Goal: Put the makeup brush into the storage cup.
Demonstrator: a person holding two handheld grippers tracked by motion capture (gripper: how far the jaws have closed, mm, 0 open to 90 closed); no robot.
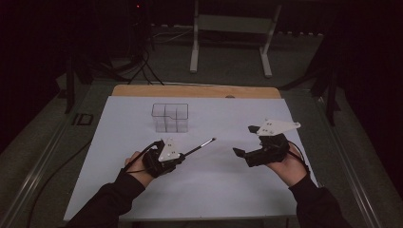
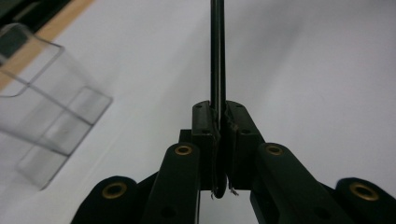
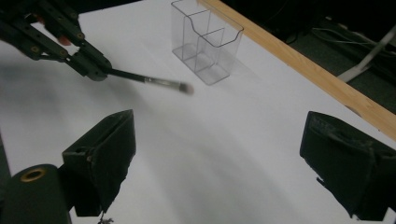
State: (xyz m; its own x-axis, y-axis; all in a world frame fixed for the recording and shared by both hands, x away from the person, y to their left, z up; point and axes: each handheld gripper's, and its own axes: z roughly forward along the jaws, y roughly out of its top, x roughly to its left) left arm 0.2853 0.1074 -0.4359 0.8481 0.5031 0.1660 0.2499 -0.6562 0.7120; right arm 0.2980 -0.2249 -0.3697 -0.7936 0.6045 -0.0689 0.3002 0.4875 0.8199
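Dim room, dark floor, white frame legs at the far end; a wooden-edged table [image 1: 195, 90] under a white sheet takes up the middle.

The left hand-held gripper [image 1: 182, 155] sits near-left on the sheet, jaws pressed together on the handle of a thin black make-up brush with a silver ferrule and small bristle tip [image 1: 202, 145]. In the left gripper view the brush handle [image 2: 217, 56] runs straight up out of the pinch, gripped near its tail end. The brush is off the sheet, pointing far and to the right, tip between the two grippers.

The right hand-held gripper [image 1: 242, 141] is near-right, jaws spread wide, nothing between them; its own view shows bare sheet between the two black pads. It stands apart from the brush tip.

Further out, a clear plastic organiser box with several compartments [image 1: 170, 117] stands upright at the far middle of the sheet, empty as far as can be seen. It lies just far of the left gripper, to the left of the brush tip.

Progress, judged: the brush is picked up and is held by the left gripper alone. Not yet done: carrying it to the clear box and dropping it into a compartment. Which compartment is meant, cannot tell. Roughly half-way.
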